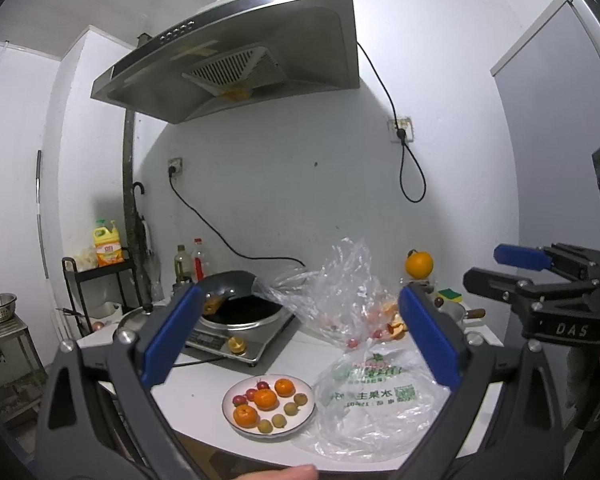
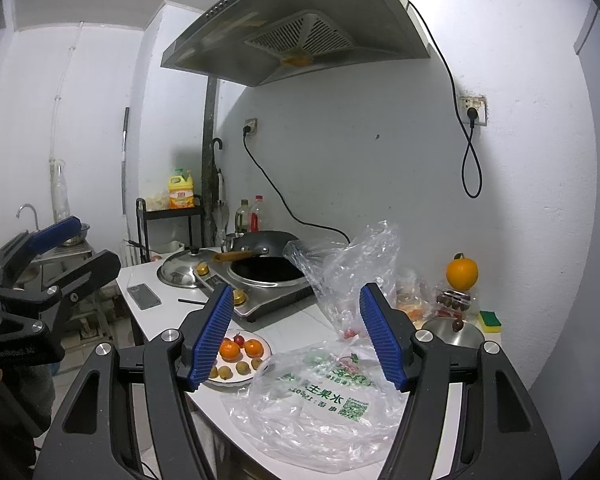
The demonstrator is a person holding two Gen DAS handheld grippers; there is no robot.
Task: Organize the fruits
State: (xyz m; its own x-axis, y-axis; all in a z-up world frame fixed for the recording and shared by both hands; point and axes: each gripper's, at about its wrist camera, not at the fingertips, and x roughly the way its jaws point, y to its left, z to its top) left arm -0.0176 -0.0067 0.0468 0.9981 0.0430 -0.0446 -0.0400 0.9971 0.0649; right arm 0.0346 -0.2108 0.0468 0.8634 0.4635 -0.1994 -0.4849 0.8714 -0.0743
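Note:
A white plate (image 1: 305, 420) near the counter's front edge holds three tangerines (image 1: 265, 398), small red fruits (image 1: 239, 399) and several small yellow-green fruits (image 1: 278, 421). It shows in the right wrist view too (image 2: 228, 381). A clear plastic bag with green print (image 1: 374, 404) (image 2: 320, 396) lies to its right. A second clear bag (image 1: 340, 292) stands behind, with red and orange fruit inside. My left gripper (image 1: 300, 334) is open and empty, above the plate. My right gripper (image 2: 296, 334) is open and empty, above the printed bag.
An induction cooker (image 1: 244, 332) with a black wok (image 1: 230, 286) stands at the back. A steel lid (image 2: 182, 268) and a phone (image 2: 144, 296) lie left of it. A large orange (image 2: 461, 273), a sponge (image 2: 489, 319) and a pot lid (image 2: 452, 330) are at right.

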